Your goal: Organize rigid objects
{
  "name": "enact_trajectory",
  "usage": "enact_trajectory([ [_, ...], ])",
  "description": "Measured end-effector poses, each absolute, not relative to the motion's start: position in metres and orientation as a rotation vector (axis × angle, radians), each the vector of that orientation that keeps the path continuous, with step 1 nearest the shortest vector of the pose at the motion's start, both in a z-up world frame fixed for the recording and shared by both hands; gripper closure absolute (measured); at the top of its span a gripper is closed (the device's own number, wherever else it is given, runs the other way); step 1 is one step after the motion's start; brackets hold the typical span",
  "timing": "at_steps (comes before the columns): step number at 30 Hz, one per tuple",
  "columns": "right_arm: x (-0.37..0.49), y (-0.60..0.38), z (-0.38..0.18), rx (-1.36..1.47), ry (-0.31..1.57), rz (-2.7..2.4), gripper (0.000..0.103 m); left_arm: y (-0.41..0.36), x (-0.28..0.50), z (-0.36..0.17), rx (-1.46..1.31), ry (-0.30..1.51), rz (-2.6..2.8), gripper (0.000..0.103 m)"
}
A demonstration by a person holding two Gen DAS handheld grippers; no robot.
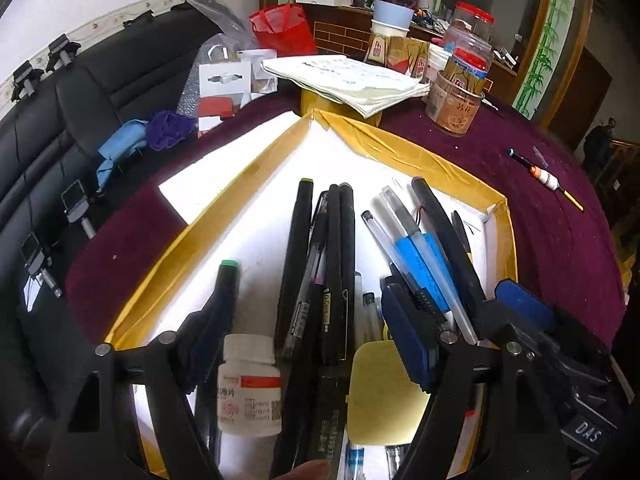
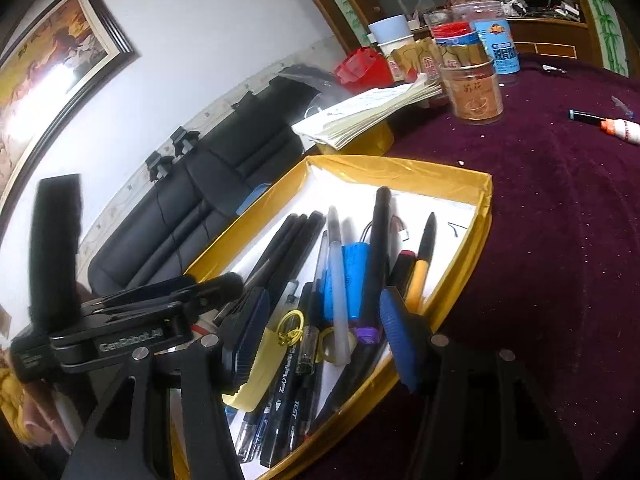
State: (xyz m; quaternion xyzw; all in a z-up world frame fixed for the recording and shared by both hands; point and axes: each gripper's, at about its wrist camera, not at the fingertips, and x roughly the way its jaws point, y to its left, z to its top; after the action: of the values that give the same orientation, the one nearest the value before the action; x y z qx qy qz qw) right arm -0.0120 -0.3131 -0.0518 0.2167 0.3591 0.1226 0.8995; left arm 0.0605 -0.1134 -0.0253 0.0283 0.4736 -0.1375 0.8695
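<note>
A gold-edged white box (image 1: 256, 168) on the purple tablecloth holds several black pens (image 1: 336, 248), a clear pen with a blue cell (image 1: 420, 256), a white pill bottle (image 1: 248, 384) and a yellow pad (image 1: 384, 396). My left gripper (image 1: 308, 320) hovers over the box, open and empty. The box also shows in the right wrist view (image 2: 456, 172), with pens (image 2: 288, 240) and the yellow pad (image 2: 260, 368). My right gripper (image 2: 320, 336) is open and empty over the box's near right side. A float pen (image 1: 546, 178) lies loose on the cloth to the right; its end shows in the right wrist view (image 2: 608, 124).
Behind the box lie a stack of papers (image 1: 352, 76), jars (image 1: 456, 100), cups and a red bag (image 1: 284, 28). A black leather sofa (image 1: 60, 120) with clutter stands left. The left gripper's body (image 2: 120, 336) sits beside my right gripper.
</note>
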Motion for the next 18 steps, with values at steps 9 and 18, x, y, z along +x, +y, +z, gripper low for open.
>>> enact_trajectory([
  [9,-0.0123,-0.3099,-0.0521,0.447,0.74,0.264,0.048,-0.1155,0.0643,-0.0287,0.068,1.007,-0.291,0.027],
  [18,-0.0119,-0.3078,-0.0523,0.432,0.736,0.268,0.044,-0.123,0.0661,-0.032,0.123,1.031,-0.261,0.027],
])
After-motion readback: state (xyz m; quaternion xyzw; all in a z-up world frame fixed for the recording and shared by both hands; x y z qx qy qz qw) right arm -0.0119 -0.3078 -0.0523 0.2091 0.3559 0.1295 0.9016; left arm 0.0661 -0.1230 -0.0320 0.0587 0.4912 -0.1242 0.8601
